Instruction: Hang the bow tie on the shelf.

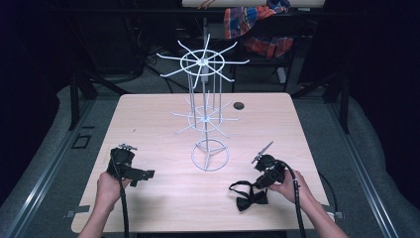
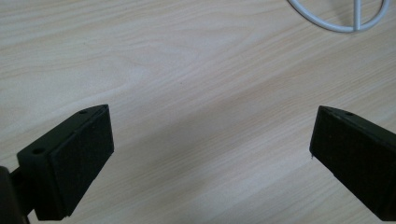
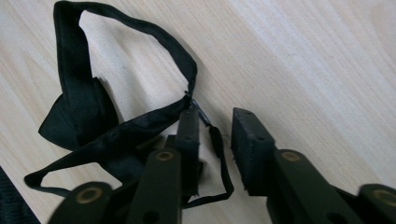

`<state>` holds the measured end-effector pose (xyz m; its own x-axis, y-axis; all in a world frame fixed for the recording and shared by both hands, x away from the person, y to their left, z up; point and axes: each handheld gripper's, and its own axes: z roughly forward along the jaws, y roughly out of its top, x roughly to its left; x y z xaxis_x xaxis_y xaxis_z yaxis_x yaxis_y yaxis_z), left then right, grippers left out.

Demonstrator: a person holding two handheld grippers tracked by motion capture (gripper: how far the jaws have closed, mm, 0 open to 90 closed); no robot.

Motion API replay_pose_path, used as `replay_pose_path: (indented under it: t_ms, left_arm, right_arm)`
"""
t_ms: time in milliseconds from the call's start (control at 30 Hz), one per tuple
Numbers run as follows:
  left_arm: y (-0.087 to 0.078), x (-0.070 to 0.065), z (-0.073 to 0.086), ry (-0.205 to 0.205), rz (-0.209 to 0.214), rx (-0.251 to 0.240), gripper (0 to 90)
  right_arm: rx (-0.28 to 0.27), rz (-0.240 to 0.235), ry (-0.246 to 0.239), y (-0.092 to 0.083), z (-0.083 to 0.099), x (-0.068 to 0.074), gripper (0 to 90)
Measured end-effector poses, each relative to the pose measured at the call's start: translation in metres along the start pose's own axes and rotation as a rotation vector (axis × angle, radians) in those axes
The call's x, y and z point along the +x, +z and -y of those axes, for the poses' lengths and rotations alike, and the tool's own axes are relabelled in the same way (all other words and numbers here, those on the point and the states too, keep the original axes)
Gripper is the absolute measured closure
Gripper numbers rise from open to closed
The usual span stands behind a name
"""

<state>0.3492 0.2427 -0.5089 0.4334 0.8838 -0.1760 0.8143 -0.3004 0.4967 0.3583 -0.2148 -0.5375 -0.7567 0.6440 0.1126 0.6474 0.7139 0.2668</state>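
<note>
A black fabric bow tie with a thin neck strap (image 1: pixel 250 194) is lying on the pale wood-grain tabletop (image 1: pixel 163 124) at about five o'clock from the white wire two-tier display stand with radiating hooks (image 1: pixel 204 99), close to the near edge. There is one bow tie, one stand and two grippers.

The right gripper (image 3: pixel 215 140) is sitting right at the tie – in the right gripper view its fingers (image 3: pixel 250 140) are standing partly spread, and a thin run of the strap with its small clasp is passing through the gap between them. Neither finger is visibly pressing on it, so the strap is lying between them rather than being pinched. From those fingers the knot of the tie is lying toward ten o'clock in that view, and the strap loop is arching away toward eleven o'clock. In the high view the tie's long axis is running roughly from nine to three o'clock, with the gripper at its two o'clock end.

The left gripper (image 2: pixel 210 154) is resting well apart, at about eight o'clock from the stand's ring base, its fingers spread wide over bare wood and holding nothing. The right hand (image 1: pixel 292 187) is plainly the nearer one – closing on the strap looks like the likely coming move, and the stand's hooks look like the likely destination.
</note>
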Motion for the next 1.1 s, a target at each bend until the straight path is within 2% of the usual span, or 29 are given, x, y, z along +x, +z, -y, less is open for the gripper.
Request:
replay_pose_path:
  t_ms: [100,167,267,333,467,667,733,833,1100]
  left_arm:
    - [-0.001,0.001,0.0,-0.004,0.001,-0.004,0.1]
    - [0.001,-0.001,-0.001,0.007,0.002,0.0,0.1]
    - [0.002,-0.003,-0.001,0.01,0.006,0.005,0.1]
    - [0.001,-0.003,-0.001,0.011,0.008,0.006,0.1]
    - [0.0,-0.002,-0.001,0.011,0.004,0.0,0.1]
    - [0.001,-0.002,-0.002,0.014,0.008,-0.008,0.1]
    - [0.0,-0.001,-0.002,0.017,0.007,-0.011,0.0]
    - [0.001,-0.002,-0.003,0.018,0.009,-0.017,0.0]
    - [0.002,-0.003,-0.005,0.026,0.012,-0.018,0.0]
  right_arm:
    - [0.015,0.005,-0.011,0.001,0.0,0.002,80.9]
    - [0.024,0.018,-0.02,0.001,0.002,0.004,86.6]
    - [0.023,0.033,-0.025,-0.001,0.002,0.006,87.4]
    - [0.018,0.02,-0.017,-0.001,0.003,0.006,87.6]
    - [-0.014,0.024,-0.015,-0.008,0.004,0.008,88.0]
    - [-0.086,0.071,-0.023,-0.026,0.005,0.01,88.1]
    - [-0.095,0.064,-0.023,-0.028,0.005,0.011,88.1]
    - [-0.131,0.086,-0.033,-0.036,0.005,0.014,88.2]
    - [-0.192,0.081,-0.028,-0.047,0.007,0.016,88.2]
